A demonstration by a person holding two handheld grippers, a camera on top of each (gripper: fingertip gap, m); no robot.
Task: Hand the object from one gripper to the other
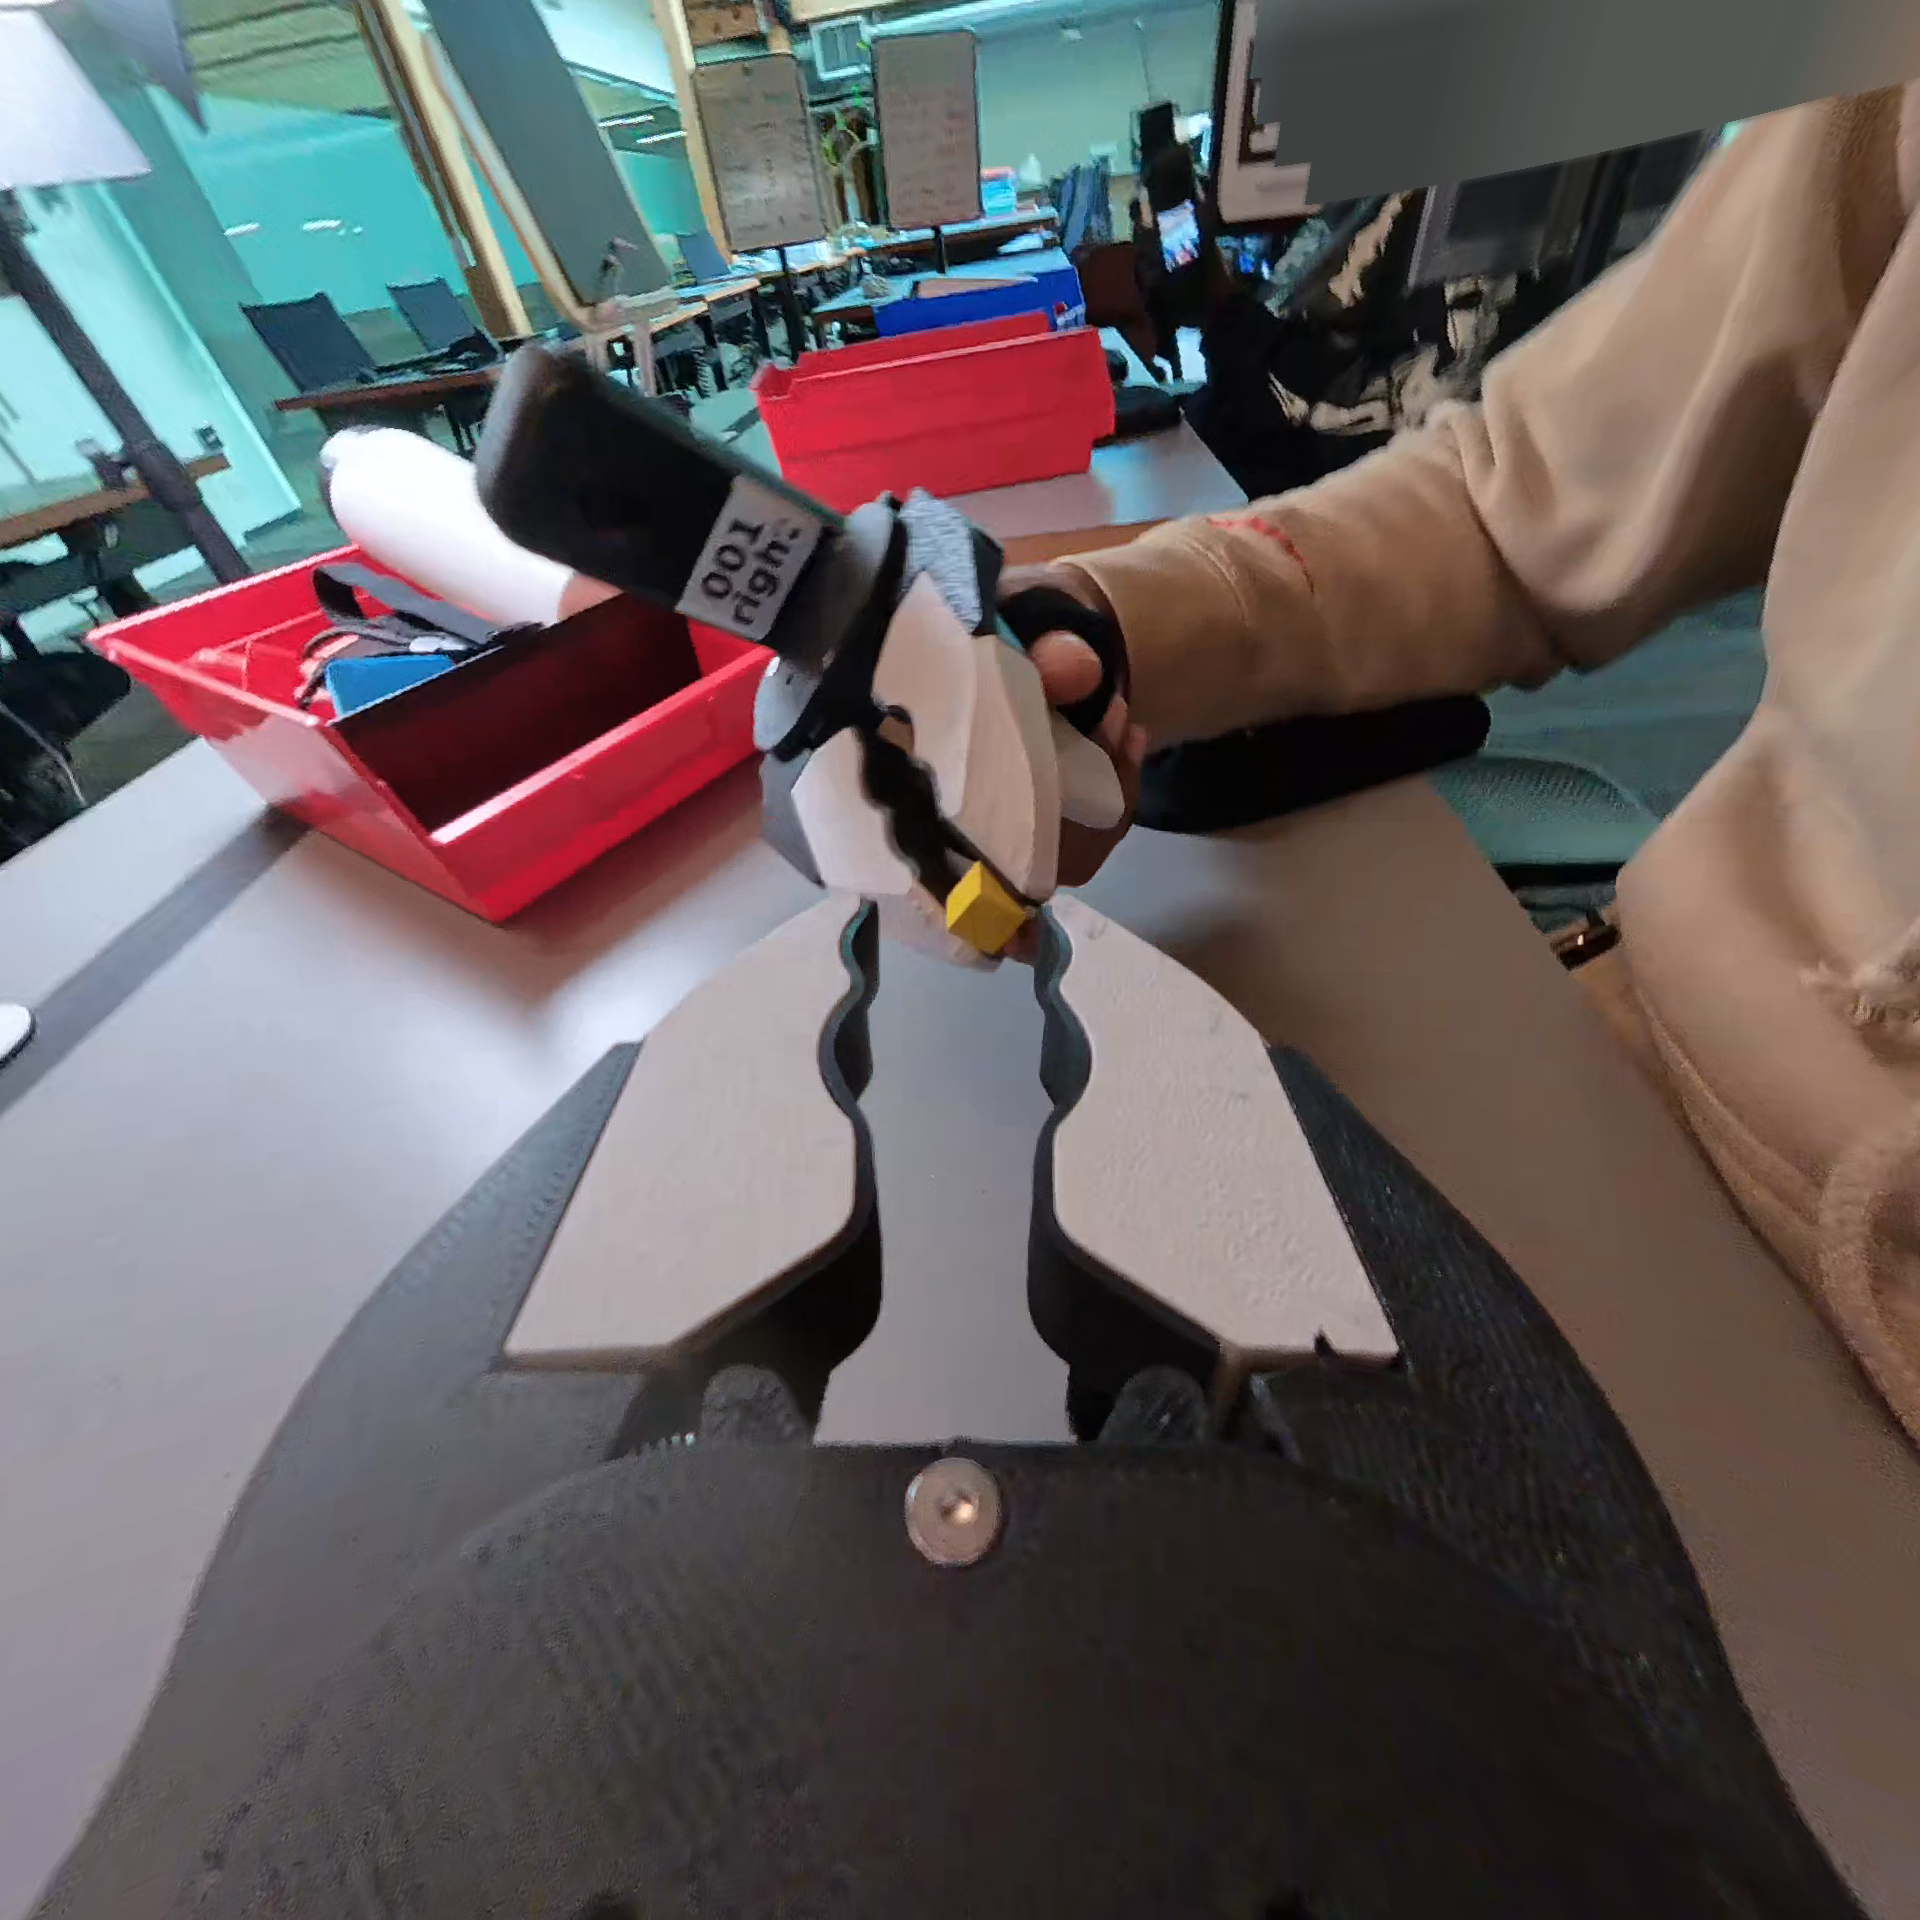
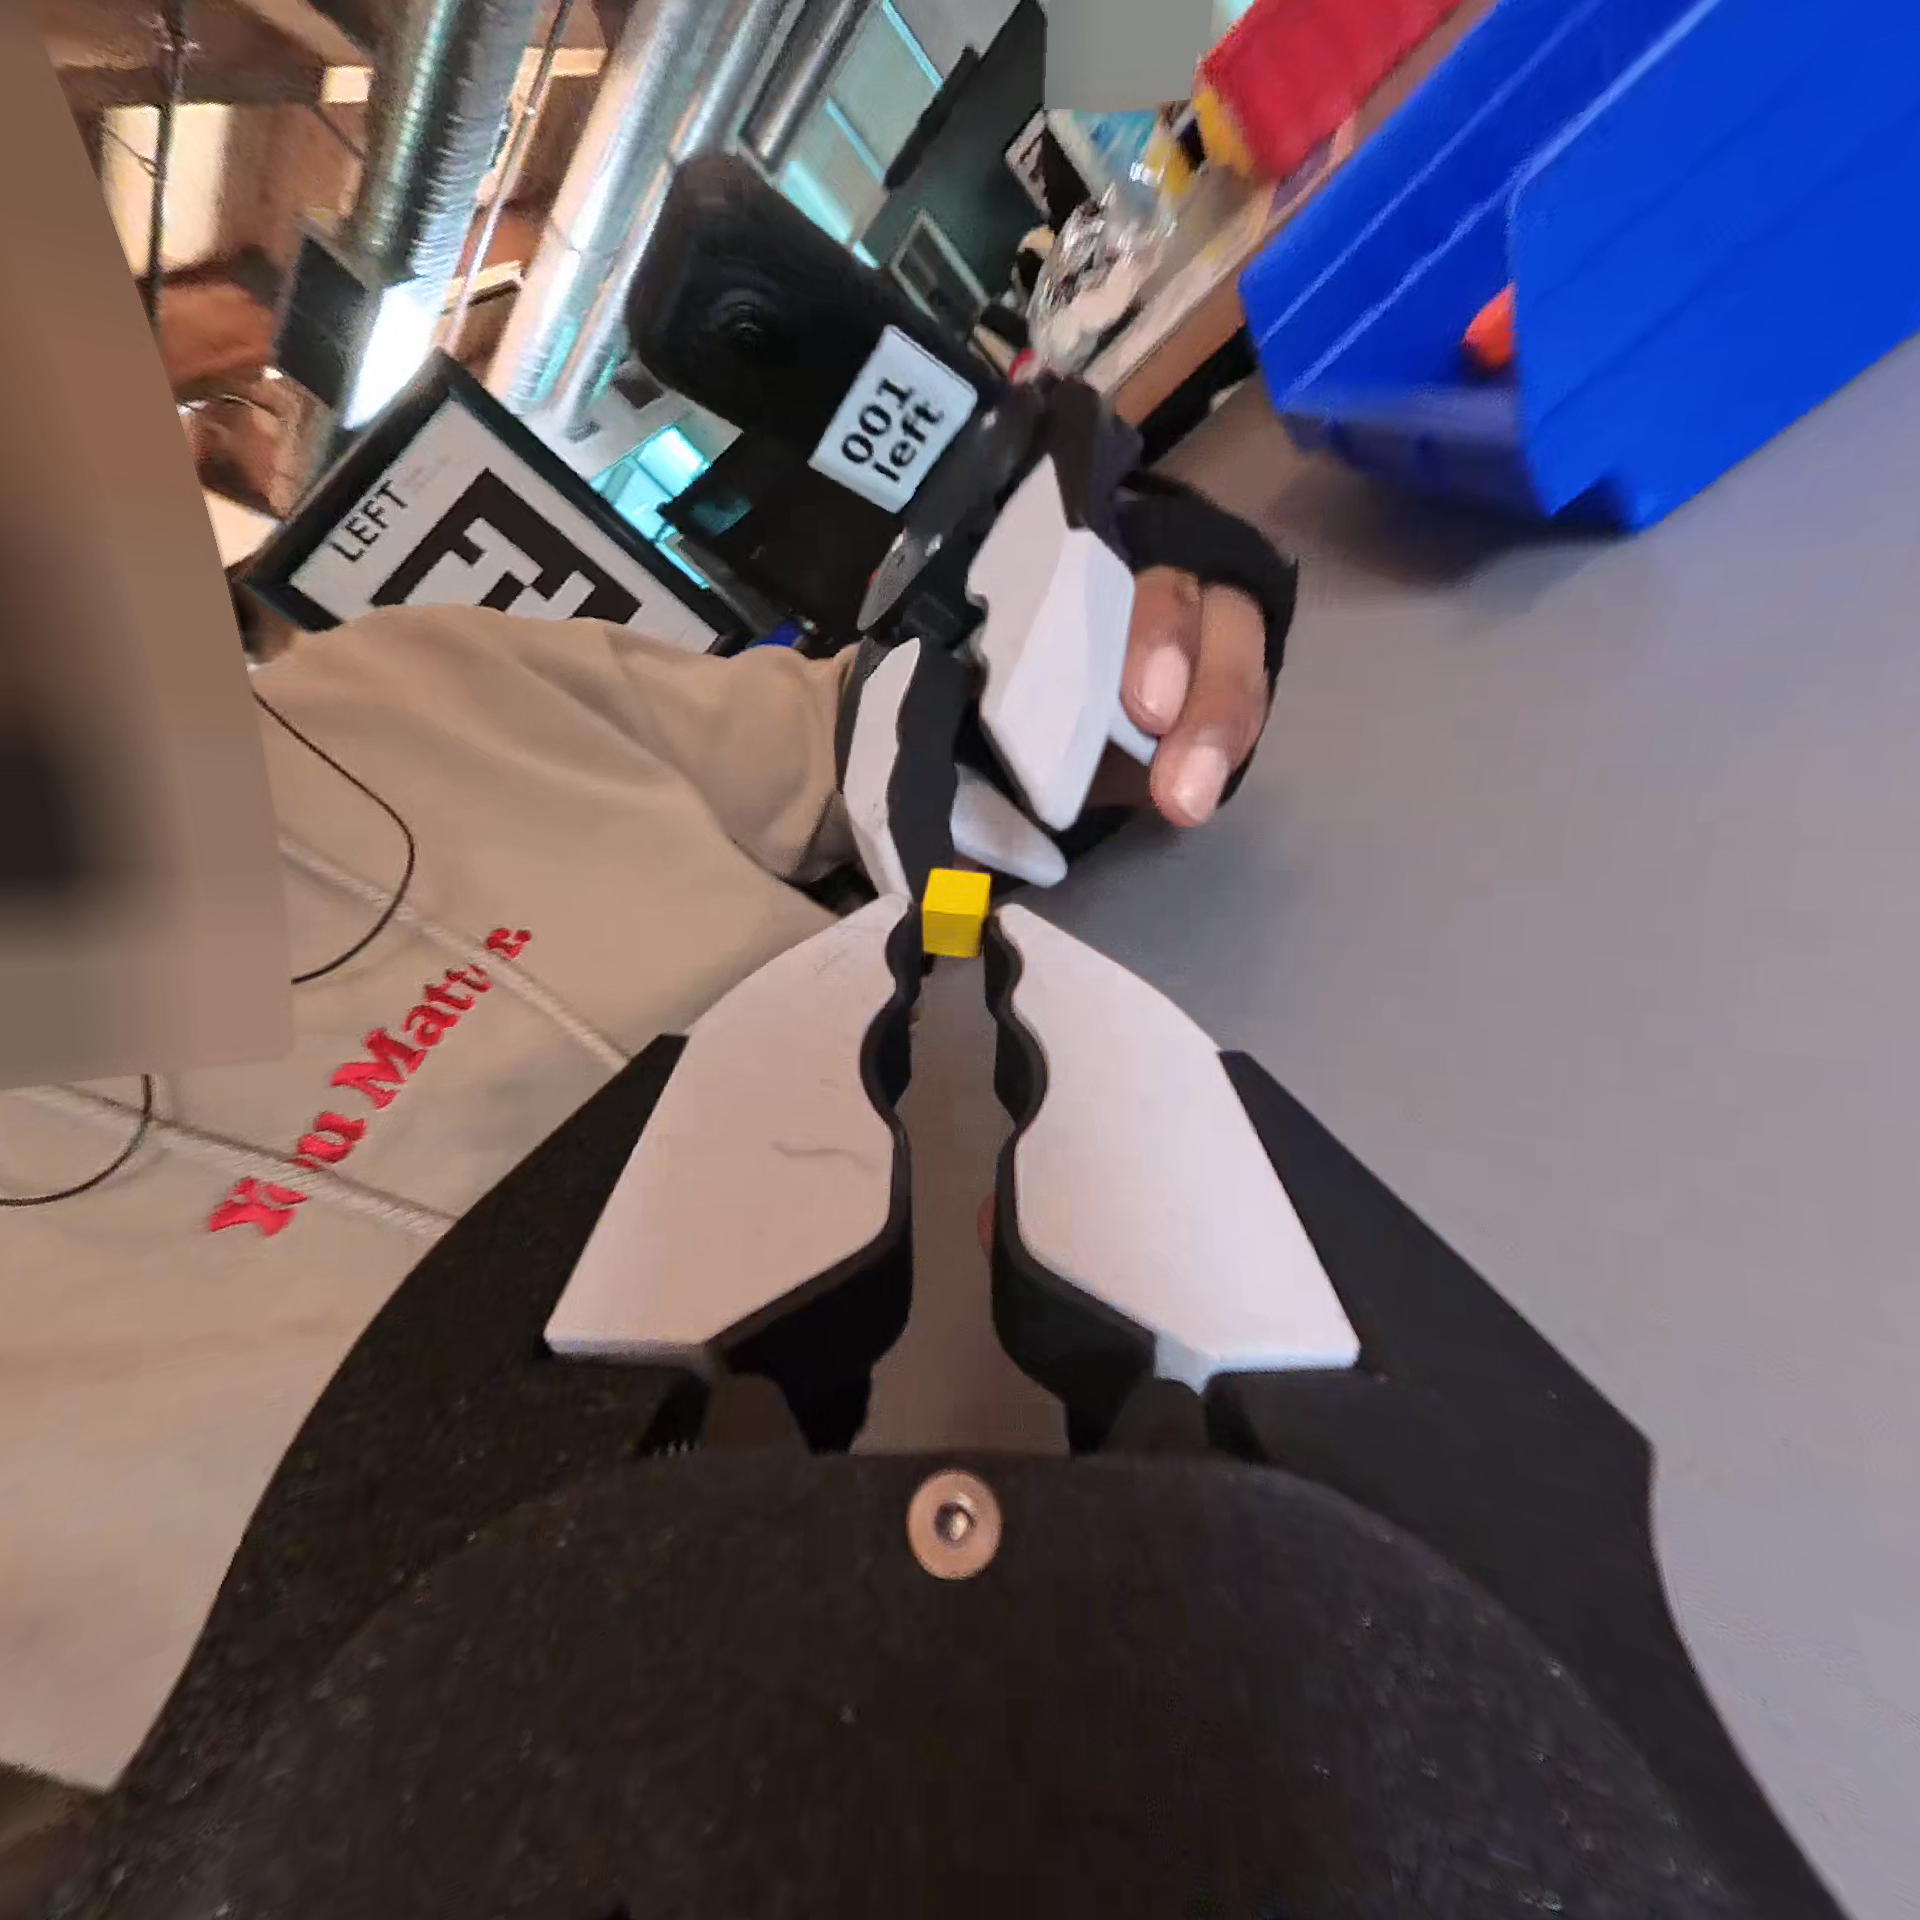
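Over the grey tabletop [image 1: 312, 1039], the right gripper [image 2: 954, 940] pinches a small yellow cube [image 2: 955, 913] at its fingertips; the left gripper [image 1: 951, 930], jaws parted wider, brackets that cube tip to tip without closing

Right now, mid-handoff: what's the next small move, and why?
Probably close the left tool on the yellow cube. The right tool pinches the cube at its tips, and the left tool's open fingers already flank it, so nothing else needs aligning first.
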